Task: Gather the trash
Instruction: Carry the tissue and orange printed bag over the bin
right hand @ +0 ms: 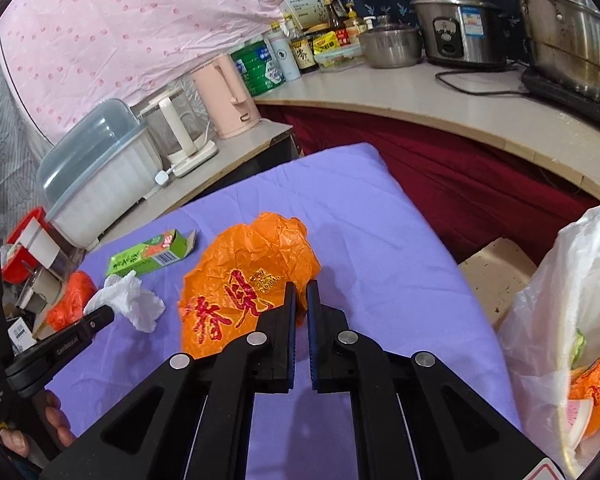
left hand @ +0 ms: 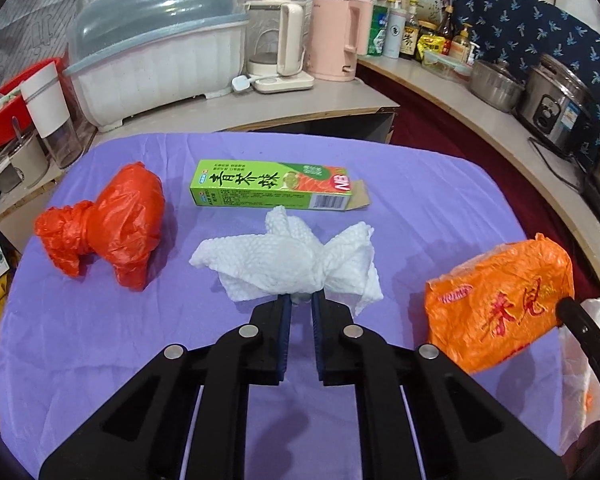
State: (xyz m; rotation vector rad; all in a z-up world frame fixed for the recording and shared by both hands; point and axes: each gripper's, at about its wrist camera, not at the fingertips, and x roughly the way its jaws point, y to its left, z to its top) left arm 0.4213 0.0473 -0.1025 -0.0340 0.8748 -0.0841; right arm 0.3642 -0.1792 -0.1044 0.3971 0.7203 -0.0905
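Note:
My left gripper (left hand: 301, 300) is shut on a crumpled white paper towel (left hand: 292, 260), which hangs from its tips just above the purple-clothed table (left hand: 100, 340). My right gripper (right hand: 302, 292) is shut on the edge of a crumpled orange plastic bag (right hand: 240, 276) with red lettering, held near the table's right side. The same orange bag (left hand: 496, 308) shows at the right of the left wrist view. A red plastic bag (left hand: 108, 224) lies at the left. A green carton (left hand: 276, 190) with an open flap lies behind the towel. A white trash bag (right hand: 568, 300) stands open at the right, with orange wrapping inside.
Behind the table a side counter holds a covered white dish rack (left hand: 156, 52), a glass kettle (left hand: 276, 44) and a pink kettle (left hand: 336, 40). A curved counter (right hand: 440, 96) at the right carries bottles, a rice cooker (right hand: 456, 28) and pots. A red basin (left hand: 4, 120) and cups sit far left.

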